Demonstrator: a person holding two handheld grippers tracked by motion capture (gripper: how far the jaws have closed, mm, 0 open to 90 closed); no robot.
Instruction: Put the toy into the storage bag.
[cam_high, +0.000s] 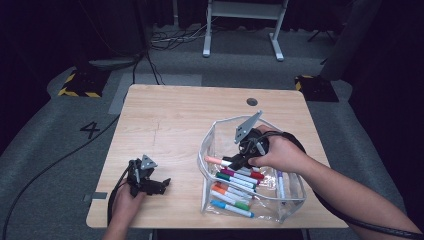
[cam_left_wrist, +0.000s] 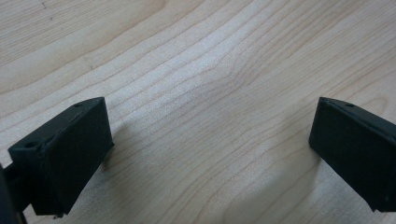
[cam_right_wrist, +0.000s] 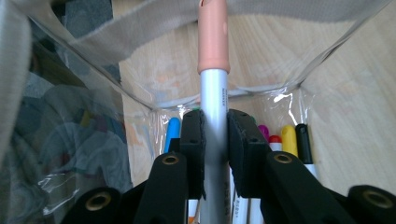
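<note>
A clear plastic pouch lies open on the right half of the wooden table, with several colored markers inside. My right gripper reaches into the pouch and is shut on a silver marker with a peach cap. In the right gripper view that marker stands between my two pads, its cap pointing at the pouch wall, other markers lying below. My left gripper rests near the table's front left, open, with bare wood between its fingers.
A round cable hole sits near the table's far edge. Cables run over the grey floor at left. A white desk frame stands behind the table, and yellow-black striped blocks lie on the floor at both far corners.
</note>
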